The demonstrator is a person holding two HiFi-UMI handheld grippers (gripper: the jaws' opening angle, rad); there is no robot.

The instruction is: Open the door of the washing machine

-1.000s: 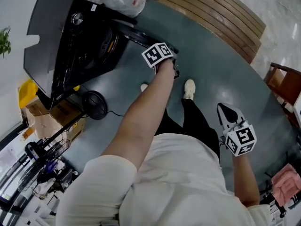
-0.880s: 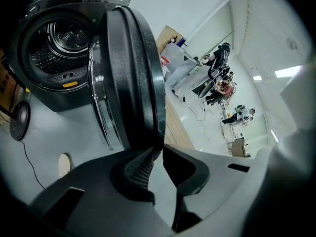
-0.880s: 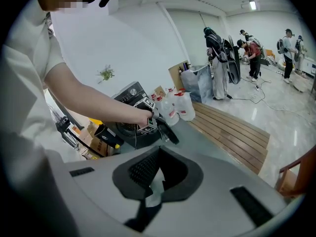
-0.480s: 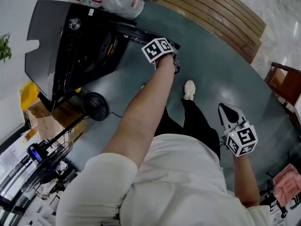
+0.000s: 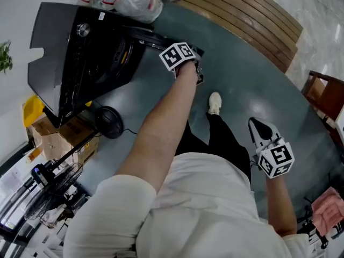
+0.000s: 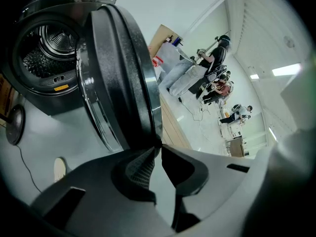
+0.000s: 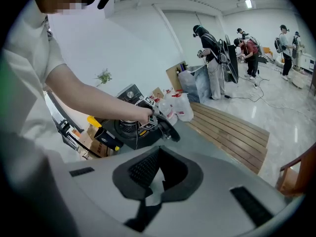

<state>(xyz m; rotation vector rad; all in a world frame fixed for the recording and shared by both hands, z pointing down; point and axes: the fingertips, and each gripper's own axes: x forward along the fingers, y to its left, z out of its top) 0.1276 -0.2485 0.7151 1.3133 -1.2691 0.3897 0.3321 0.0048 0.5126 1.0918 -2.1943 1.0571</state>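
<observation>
Door [image 6: 118,78] is swung well off the washing machine [image 5: 70,47], up at 11 o'clock in your head view. From your left gripper [image 6: 157,147] it's edge-on, long axis 11 to 5, glass facing 9 toward the drum [image 6: 47,53]. Jaws are closing on its rim, I'd guess to pull it wider. Right gripper [image 7: 159,151] idles at 4 o'clock, pinched together, empty.

The right gripper [image 7: 159,148] has its jaws closed tip to tip, with nothing between them. Just beyond the tips stands a dark washing machine [image 7: 127,135], its door [image 7: 168,129] swung open. A person's bare arm [image 7: 94,100] reaches in from the left, above the jaws, to that door. Wooden slats [image 7: 232,132] lie beyond to the right, and people [image 7: 210,58] stand far behind.
</observation>
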